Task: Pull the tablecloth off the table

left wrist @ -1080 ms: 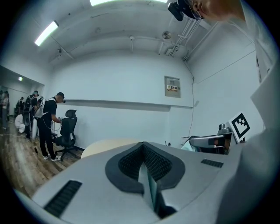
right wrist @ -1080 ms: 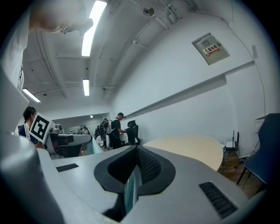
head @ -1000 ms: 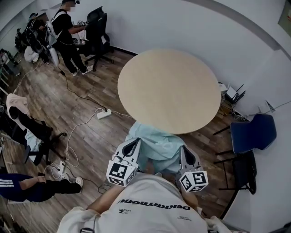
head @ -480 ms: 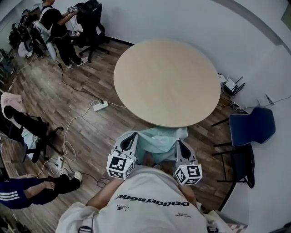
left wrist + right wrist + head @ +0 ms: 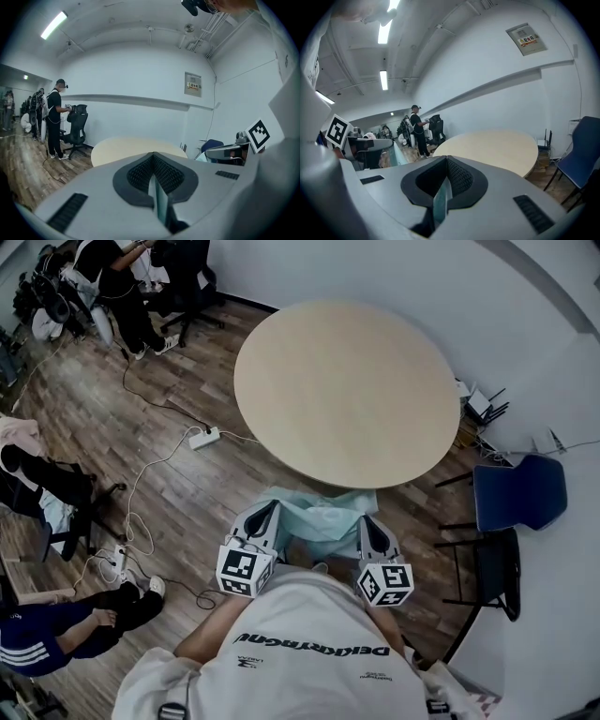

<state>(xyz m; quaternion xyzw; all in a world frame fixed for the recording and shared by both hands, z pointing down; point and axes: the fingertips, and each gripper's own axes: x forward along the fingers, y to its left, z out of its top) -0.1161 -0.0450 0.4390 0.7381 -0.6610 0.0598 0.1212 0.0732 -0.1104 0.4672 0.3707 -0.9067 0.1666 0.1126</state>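
**Cloth clear of the tabletop, both tongs clamped on it**

Nearest, the wearer's grey shirt (image 5: 300,652) fills the bottom of the head view. Just ahead of it sit the left tongs (image 5: 265,512) and the right tongs (image 5: 368,523), side by side and pointing toward the table. Both are closed tight on the pale green tablecloth (image 5: 321,519). Each gripper view shows a thin fold of cloth pinched in the shut tongs, with no gap.

The cloth hangs bunched between the two tongs, below the near rim of the round tabletop (image 5: 347,390). I cannot tell whether its far edge touches the underside of the rim.

Change: over the last second both tongs have dropped and drawn back toward the body. The cloth bundle now sits lower and tighter than it did. The tabletop was already bare and stays bare. Judgement: the pull-off is effectively done, and what may be left is carrying the cloth clear or setting it down.

Farther out, a white power strip (image 5: 203,438) and its cables lie on the wood floor (image 5: 187,493). A blue chair (image 5: 520,493) stands to the right of the table. At the far back a person (image 5: 108,277) stands by a black office chair (image 5: 183,273).
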